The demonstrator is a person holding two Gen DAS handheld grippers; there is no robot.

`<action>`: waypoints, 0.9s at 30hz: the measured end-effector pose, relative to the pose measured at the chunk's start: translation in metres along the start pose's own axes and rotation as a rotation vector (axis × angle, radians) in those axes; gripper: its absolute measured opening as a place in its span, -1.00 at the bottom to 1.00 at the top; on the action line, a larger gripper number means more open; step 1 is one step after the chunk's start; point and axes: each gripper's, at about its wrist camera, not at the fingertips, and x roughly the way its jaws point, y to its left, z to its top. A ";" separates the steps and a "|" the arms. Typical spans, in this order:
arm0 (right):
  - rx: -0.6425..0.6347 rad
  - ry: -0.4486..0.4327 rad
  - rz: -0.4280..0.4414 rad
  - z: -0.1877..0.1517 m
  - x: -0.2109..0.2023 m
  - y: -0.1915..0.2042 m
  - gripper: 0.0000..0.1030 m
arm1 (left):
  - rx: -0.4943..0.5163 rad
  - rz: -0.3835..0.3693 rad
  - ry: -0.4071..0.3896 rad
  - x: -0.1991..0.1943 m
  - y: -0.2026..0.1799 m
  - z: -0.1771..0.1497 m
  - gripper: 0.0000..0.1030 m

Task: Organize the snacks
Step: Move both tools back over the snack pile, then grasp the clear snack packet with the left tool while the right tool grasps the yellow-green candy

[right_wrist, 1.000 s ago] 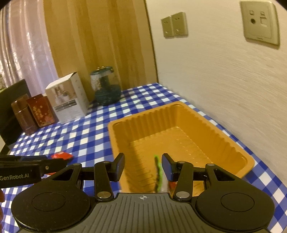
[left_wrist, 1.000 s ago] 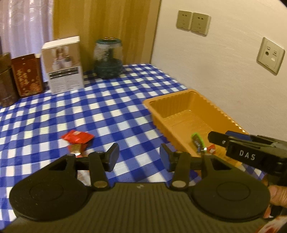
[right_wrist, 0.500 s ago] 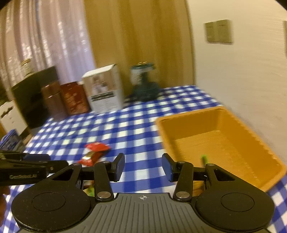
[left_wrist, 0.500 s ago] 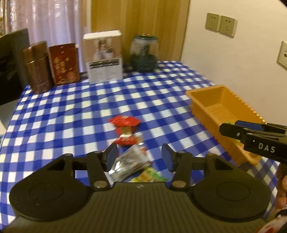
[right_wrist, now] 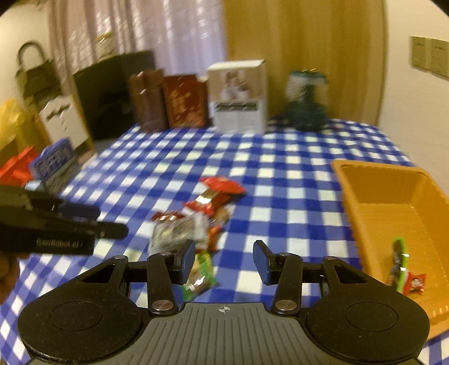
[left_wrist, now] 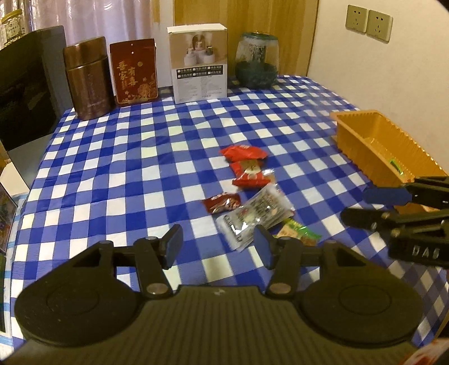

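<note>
Several snack packets lie on the blue checked tablecloth: a red packet (left_wrist: 242, 153), a second red one (left_wrist: 249, 174), a dark red one (left_wrist: 221, 202), a clear silvery bag (left_wrist: 254, 216) and a green packet (left_wrist: 297, 231). An orange tray (left_wrist: 362, 137) stands at the right; in the right wrist view it (right_wrist: 362, 185) holds a green bar (right_wrist: 398, 262) and a small red candy (right_wrist: 415, 282). My left gripper (left_wrist: 217, 248) is open and empty, just short of the silvery bag. My right gripper (right_wrist: 223, 261) is open and empty, between the pile and the tray.
At the table's far edge stand a brown canister (left_wrist: 88, 81), a red box (left_wrist: 133, 70), a white box (left_wrist: 197, 63) and a glass jar (left_wrist: 256, 64). A wall with sockets (left_wrist: 367, 19) runs along the right side. A black screen (left_wrist: 25, 84) is at the left.
Both grippers have pulled back and swung left, away from the tray and toward the snack pile. The green bar and red candy lie in the tray. Both stay open.
</note>
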 end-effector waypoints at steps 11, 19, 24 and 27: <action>-0.155 0.090 0.078 -0.016 0.026 0.013 0.17 | 0.055 -0.052 0.039 0.015 0.010 -0.006 0.11; -0.256 0.118 0.080 -0.020 0.047 0.015 0.17 | 0.104 -0.078 0.068 0.028 0.010 -0.007 0.13; -0.321 0.135 0.078 -0.024 0.057 0.017 0.16 | 0.101 -0.088 0.067 0.032 0.010 -0.005 0.14; -0.344 0.144 0.082 -0.026 0.062 0.018 0.16 | 0.102 -0.088 0.073 0.034 0.011 -0.005 0.15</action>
